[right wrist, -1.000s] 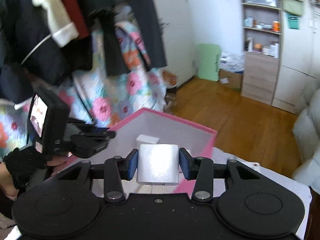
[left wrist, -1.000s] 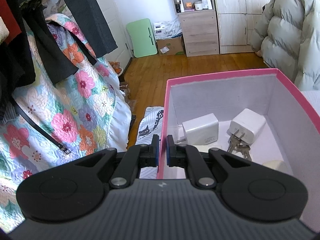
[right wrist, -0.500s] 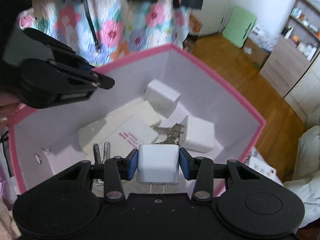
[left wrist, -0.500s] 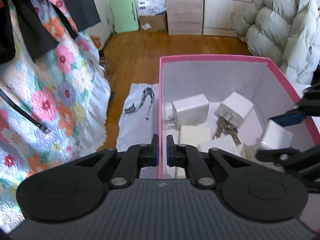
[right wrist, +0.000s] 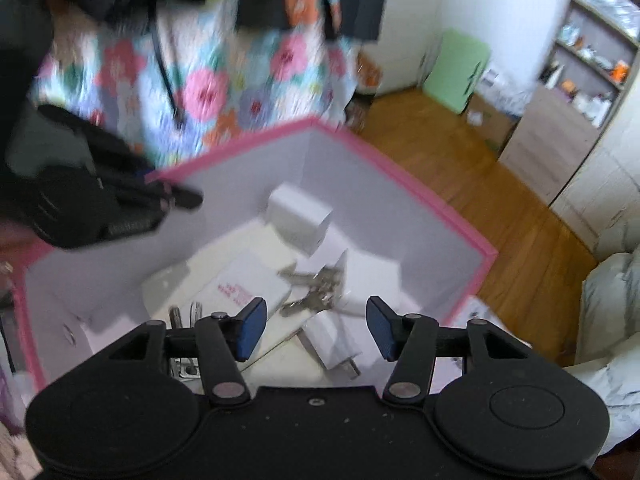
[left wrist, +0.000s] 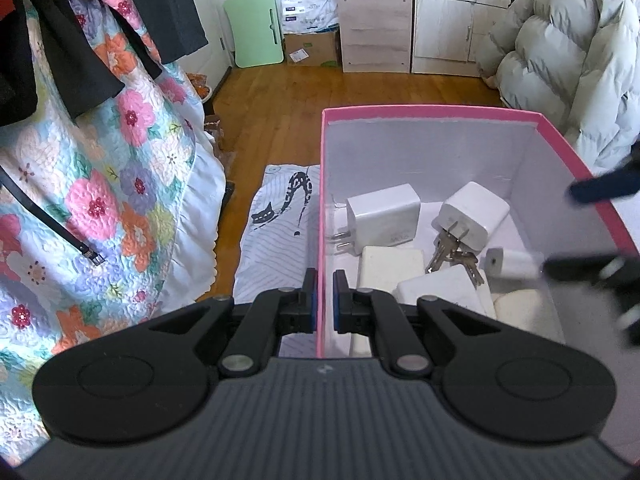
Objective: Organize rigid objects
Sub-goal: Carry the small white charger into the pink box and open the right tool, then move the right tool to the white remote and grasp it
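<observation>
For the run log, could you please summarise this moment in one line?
left tongs: shut on box wall | right tongs: open | small charger: in box

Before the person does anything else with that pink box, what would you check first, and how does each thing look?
1. Right gripper has let go: ok, its jaws stand wide apart with nothing between them.
2. Small white charger is inside the pink box: ok, it lies below the open jaws among the other things.
3. Charger has settled: cannot tell, the right wrist view is blurred.
4. Left gripper steadies the box: ok, its jaws are closed on the pink side wall.
5. Keys and the other white chargers are in the box: ok.
6. More items wait outside the box: cannot tell.
</observation>
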Available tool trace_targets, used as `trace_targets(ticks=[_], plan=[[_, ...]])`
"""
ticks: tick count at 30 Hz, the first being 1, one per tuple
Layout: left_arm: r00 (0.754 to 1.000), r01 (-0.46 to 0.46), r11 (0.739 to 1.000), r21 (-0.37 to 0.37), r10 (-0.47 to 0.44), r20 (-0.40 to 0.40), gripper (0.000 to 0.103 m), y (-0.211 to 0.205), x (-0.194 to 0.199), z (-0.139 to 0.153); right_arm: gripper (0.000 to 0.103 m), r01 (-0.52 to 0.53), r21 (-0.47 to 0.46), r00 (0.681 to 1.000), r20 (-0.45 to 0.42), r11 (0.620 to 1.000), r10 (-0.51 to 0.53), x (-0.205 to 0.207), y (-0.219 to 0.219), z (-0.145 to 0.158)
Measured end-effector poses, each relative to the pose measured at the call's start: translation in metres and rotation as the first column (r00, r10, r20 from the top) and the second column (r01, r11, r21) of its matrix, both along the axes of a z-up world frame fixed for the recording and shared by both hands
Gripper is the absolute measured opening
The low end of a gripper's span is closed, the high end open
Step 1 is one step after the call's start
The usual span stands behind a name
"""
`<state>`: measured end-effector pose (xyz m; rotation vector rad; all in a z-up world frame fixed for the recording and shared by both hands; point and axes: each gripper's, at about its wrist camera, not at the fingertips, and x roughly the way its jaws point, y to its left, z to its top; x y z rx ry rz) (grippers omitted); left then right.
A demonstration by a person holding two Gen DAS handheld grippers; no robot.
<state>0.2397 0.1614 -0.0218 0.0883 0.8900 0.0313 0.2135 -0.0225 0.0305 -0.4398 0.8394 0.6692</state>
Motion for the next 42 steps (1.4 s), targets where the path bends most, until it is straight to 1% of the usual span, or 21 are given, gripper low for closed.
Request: trace_targets(ticks=[2, 5, 10, 13, 17, 20, 22, 23, 26, 30, 32, 33, 34, 35, 37, 40, 42], plan=[[1.0, -0.005, 1.0, 0.003, 0.005, 0.004, 0.005, 0.0, 0.0, 0.0, 0.061, 0.032, 0.037, 0.999, 0.034, 0.999, -0.033, -0.004, -0.018, 0.015], [1.0, -0.014, 1.0, 0.0, 0.014, 0.011, 0.006, -0.001, -0.001, 0.0, 0.062, 0.092, 0.074, 0.994, 0.054, 0.993, -0.096, -0.004, -0.044, 0.029], [1.0, -0.022, 0.999, 0.034, 0.021, 0.021, 0.006, -0.007, -0.003, -0.001, 0.063, 0.178, 0.099, 0.982, 0.047, 0.979, -0.183, 0.008, -0.086, 0.035], [0.999, -0.027, 0.999, 0.034, 0.026, 0.023, 0.006, -0.007, -0.003, -0.001, 0.063, 0.242, 0.13, 0.97, -0.009, 0.962, -0.243, 0.024, -0.107, 0.03], [0.999, -0.03, 0.998, 0.048, 0.029, 0.026, 0.006, -0.008, -0.003, -0.002, 0.063, 0.304, 0.183, 0.952, -0.095, 0.935, -0.291, 0.049, -0.128, 0.012], [0.999, -0.029, 0.998, 0.062, 0.027, 0.027, 0.006, -0.011, -0.004, -0.002, 0.063, 0.371, 0.199, 0.926, -0.159, 0.907, -0.344, 0.073, -0.139, -0.011], [0.999, -0.033, 0.998, 0.057, 0.031, 0.029, 0.006, -0.01, -0.004, -0.002, 0.063, 0.422, 0.21, 0.902, -0.196, 0.882, -0.385, 0.088, -0.144, -0.03], [0.999, -0.033, 0.998, 0.055, 0.031, 0.03, 0.006, -0.01, -0.004, -0.002, 0.065, 0.435, 0.219, 0.896, -0.196, 0.873, -0.398, 0.093, -0.145, -0.039], [0.999, -0.029, 0.998, 0.064, 0.027, 0.029, 0.007, -0.009, -0.004, -0.002, 0.069, 0.448, 0.243, 0.893, -0.176, 0.861, -0.415, 0.11, -0.146, -0.062], [0.999, -0.026, 0.997, 0.079, 0.023, 0.029, 0.007, -0.011, -0.004, -0.002, 0.069, 0.511, 0.232, 0.859, -0.16, 0.828, -0.486, 0.14, -0.151, -0.086], [0.999, -0.026, 0.997, 0.076, 0.024, 0.029, 0.007, -0.012, -0.004, -0.002, 0.069, 0.527, 0.244, 0.85, -0.166, 0.814, -0.501, 0.153, -0.155, -0.095], [0.999, -0.029, 0.997, 0.075, 0.026, 0.029, 0.007, -0.012, -0.004, -0.002, 0.068, 0.525, 0.258, 0.851, -0.16, 0.811, -0.5, 0.157, -0.155, -0.098], [0.999, -0.03, 0.997, 0.074, 0.028, 0.03, 0.007, -0.013, -0.004, -0.002, 0.068, 0.511, 0.271, 0.86, -0.148, 0.816, -0.489, 0.16, -0.156, -0.101], [0.999, -0.03, 0.997, 0.074, 0.028, 0.03, 0.007, -0.013, -0.004, -0.002, 0.068, 0.496, 0.274, 0.868, -0.128, 0.824, -0.479, 0.162, -0.154, -0.106], [0.999, -0.03, 0.997, 0.076, 0.028, 0.029, 0.007, -0.013, -0.004, -0.002, 0.068, 0.484, 0.263, 0.875, -0.112, 0.835, -0.472, 0.167, -0.153, -0.114], [0.999, -0.029, 0.997, 0.076, 0.027, 0.03, 0.007, -0.013, -0.004, -0.002, 0.057, 0.509, 0.266, 0.861, -0.162, 0.819, -0.482, 0.172, -0.161, -0.124], [0.999, -0.027, 0.996, 0.08, 0.025, 0.029, 0.007, -0.013, -0.004, -0.002, 0.045, 0.509, 0.291, 0.86, -0.185, 0.81, -0.475, 0.167, -0.168, -0.126]])
